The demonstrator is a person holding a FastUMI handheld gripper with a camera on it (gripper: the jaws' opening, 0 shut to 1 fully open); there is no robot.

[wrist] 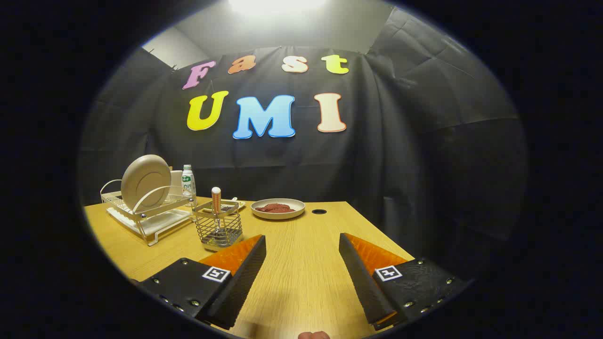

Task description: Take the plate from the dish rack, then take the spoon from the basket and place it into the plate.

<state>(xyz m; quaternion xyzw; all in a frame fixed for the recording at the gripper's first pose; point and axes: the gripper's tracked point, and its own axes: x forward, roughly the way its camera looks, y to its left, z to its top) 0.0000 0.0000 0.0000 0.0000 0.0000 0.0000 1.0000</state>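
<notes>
On the tabletop [301, 263], the dish rack [146, 214] holding an upright plate [145, 182] sits left; the basket [219, 228] with a spoon [216, 200] stands just right of it, and a dish [278, 208] lies beyond.

The gripper [301, 242] has two wedge-shaped jaws with ribbed inner faces, standing apart. Each sits on a dark textured mount with small screws and a square black-and-white marker.

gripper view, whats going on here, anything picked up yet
Nothing yet. The claw is open over the wooden table, holding nothing. The plate stands upright in the dish rack. The spoon stands handle-up in the wire basket, beside the rack. A dish of red food sits farther back.
</notes>
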